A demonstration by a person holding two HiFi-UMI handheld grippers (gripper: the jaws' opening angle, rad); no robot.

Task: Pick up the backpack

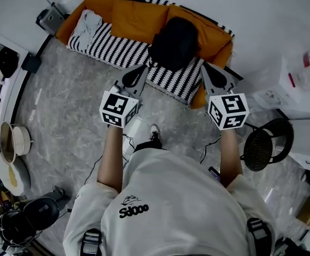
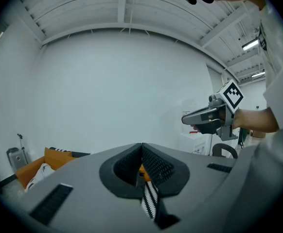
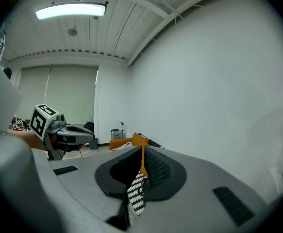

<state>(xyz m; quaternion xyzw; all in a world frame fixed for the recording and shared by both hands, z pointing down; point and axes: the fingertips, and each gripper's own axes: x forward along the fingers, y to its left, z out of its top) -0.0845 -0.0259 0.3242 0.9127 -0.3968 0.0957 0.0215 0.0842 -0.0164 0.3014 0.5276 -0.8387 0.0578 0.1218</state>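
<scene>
Grey marbled floor (image 1: 64,105) runs up to the orange sofa with a black-and-white striped cover (image 1: 117,49). The black fabric backpack (image 1: 173,41) sits on its seat, dead ahead, between left tool (image 1: 138,71) and right tool (image 1: 209,71). Both tools are pressed together and empty, and look about equally near.

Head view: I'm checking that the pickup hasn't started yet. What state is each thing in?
backpack: resting on the sofa against an orange cushion, untouched
left gripper: jaws together, empty, short of the backpack
right gripper: jaws together, empty, short of the backpack
pale cloth: crumpled at the sofa's left end
</scene>
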